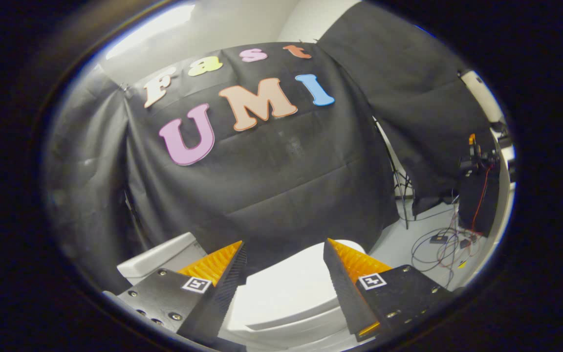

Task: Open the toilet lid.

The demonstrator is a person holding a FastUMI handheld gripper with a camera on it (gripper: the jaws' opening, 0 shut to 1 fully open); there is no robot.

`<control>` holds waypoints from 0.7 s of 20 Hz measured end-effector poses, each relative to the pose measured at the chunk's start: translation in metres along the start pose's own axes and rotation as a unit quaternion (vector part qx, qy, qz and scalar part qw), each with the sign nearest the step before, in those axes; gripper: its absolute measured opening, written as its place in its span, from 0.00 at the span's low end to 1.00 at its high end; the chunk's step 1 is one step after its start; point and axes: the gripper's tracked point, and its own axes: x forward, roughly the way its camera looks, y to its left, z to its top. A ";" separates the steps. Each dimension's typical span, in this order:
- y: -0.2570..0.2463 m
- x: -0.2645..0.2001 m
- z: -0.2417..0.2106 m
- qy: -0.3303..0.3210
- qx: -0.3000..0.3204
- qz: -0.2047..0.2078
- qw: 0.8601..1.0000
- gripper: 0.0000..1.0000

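The gripper [285, 243] hung above the toilet, tilted so its fingers [223, 281] pointed forward and slightly down, canted a little to one side. Its jaws stood released, spread wide with nothing between them but open air. The white toilet lid [291, 288] lay closed below and between the fingers, untouched, its rounded front edge toward the black cloth wall [262, 181]. The cistern [164, 256] sat beyond the left finger. Cables [440, 244] lay on the pale floor [399, 239] beyond the right finger.
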 end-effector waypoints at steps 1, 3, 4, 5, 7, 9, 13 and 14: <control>0.001 0.005 0.000 -0.006 0.019 0.006 1.000 0.93; -0.004 0.017 -0.002 -0.017 0.054 0.007 0.998 0.93; -0.007 0.022 -0.005 -0.021 0.073 0.006 0.997 0.93; -0.009 0.025 -0.008 -0.024 0.090 0.007 0.996 0.93; -0.020 0.033 -0.019 -0.024 0.131 0.002 0.991 0.93; -0.039 0.039 -0.034 -0.023 0.168 -0.015 0.985 0.93; -0.080 0.048 -0.075 -0.001 0.222 -0.058 0.973 0.93; -0.092 0.049 -0.085 0.006 0.233 -0.071 0.970 0.91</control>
